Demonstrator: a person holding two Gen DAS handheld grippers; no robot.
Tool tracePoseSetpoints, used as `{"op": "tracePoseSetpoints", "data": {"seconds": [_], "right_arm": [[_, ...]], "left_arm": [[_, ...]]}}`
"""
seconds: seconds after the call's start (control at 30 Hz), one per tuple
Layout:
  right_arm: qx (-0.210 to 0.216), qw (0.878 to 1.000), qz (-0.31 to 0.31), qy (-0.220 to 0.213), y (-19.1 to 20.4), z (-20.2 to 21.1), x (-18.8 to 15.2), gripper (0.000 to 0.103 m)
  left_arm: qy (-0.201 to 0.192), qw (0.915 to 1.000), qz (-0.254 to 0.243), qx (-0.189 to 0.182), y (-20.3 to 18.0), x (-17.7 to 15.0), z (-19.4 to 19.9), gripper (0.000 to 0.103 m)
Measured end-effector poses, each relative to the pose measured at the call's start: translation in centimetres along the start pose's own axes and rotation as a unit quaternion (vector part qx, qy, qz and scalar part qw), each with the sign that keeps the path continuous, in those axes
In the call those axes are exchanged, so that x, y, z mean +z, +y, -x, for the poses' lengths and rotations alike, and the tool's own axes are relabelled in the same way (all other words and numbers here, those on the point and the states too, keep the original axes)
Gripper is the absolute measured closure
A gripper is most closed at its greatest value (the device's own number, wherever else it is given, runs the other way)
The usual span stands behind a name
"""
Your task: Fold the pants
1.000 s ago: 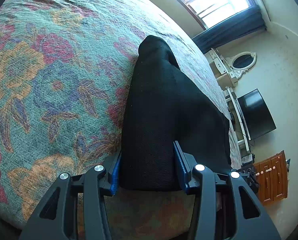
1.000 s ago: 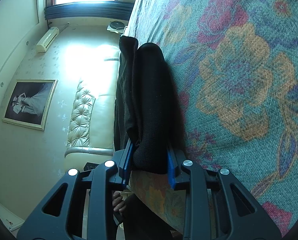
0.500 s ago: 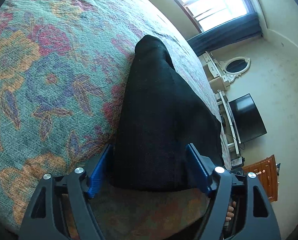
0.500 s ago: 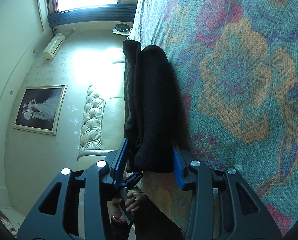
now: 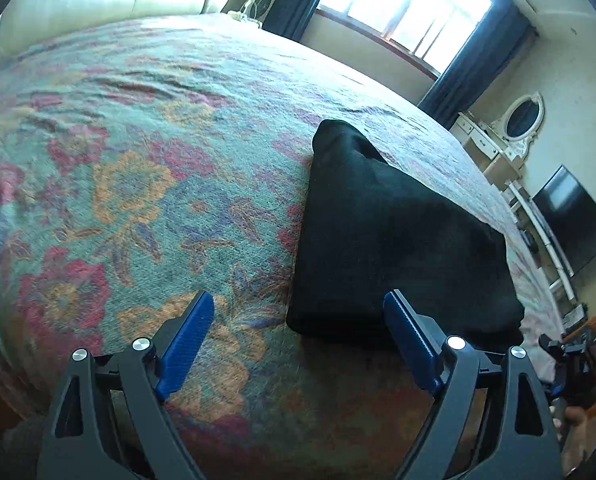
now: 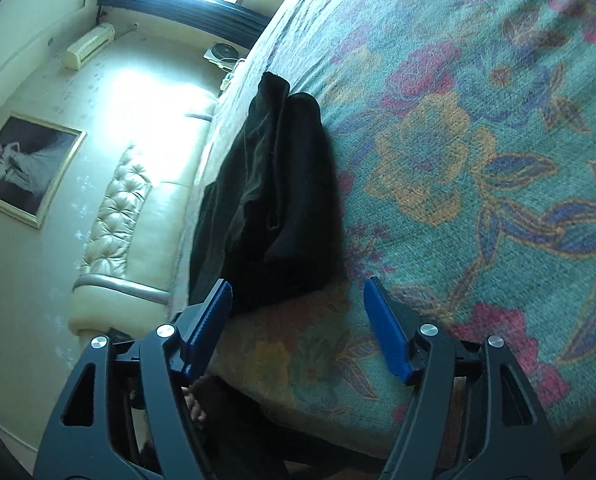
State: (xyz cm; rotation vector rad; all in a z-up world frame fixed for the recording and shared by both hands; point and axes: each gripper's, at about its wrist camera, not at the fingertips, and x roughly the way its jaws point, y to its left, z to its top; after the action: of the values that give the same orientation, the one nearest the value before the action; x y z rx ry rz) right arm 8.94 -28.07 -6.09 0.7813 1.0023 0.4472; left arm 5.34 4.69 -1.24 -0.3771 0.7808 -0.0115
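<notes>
Both tools, left (image 5: 298,340) and right (image 6: 298,320), now off folded black pants (image 5: 389,248), opening, empty.

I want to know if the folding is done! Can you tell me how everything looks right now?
Black knit pants: folded into a thick bundle, lying on the bed.
Floral woven bedspread: spread out, slightly wrinkled.
Left claw: opening, holding nothing, beside the bundle's near edge.
Right claw: opening, holding nothing, just short of the bundle.
</notes>
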Motion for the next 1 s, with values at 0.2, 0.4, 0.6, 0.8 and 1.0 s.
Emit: {"op": "tracePoseSetpoints", "data": {"seconds": [0.2,0.4,0.6,0.8,1.0], "right_arm": [[-0.152,0.983,0.103,-0.028,4.5,-0.9,-3.8,0.017],[-0.207,0.959,0.182,-0.061,8.1,-1.3,-6.0,0.013],[-0.250,0.937,0.226,-0.097,10.1,-0.7,-6.6,0.009],[-0.251,0.933,0.244,-0.084,11.4,-1.4,-6.8,0.009],[-0.246,0.931,0.252,-0.096,12.2,-0.9,-7.4,0.008]], "left_arm": [[-0.046,0.9907,-0.118,0.049,-3.4,-2.1,2.5,0.017],[-0.098,0.9803,-0.155,0.071,-6.1,-2.3,3.8,0.017],[-0.107,0.9813,-0.143,0.071,-7.2,-2.1,4.7,0.017],[-0.073,0.9878,-0.114,0.077,-7.2,-2.4,5.0,0.017],[-0.061,0.9861,-0.124,0.092,-7.1,-2.7,4.7,0.017]]}}
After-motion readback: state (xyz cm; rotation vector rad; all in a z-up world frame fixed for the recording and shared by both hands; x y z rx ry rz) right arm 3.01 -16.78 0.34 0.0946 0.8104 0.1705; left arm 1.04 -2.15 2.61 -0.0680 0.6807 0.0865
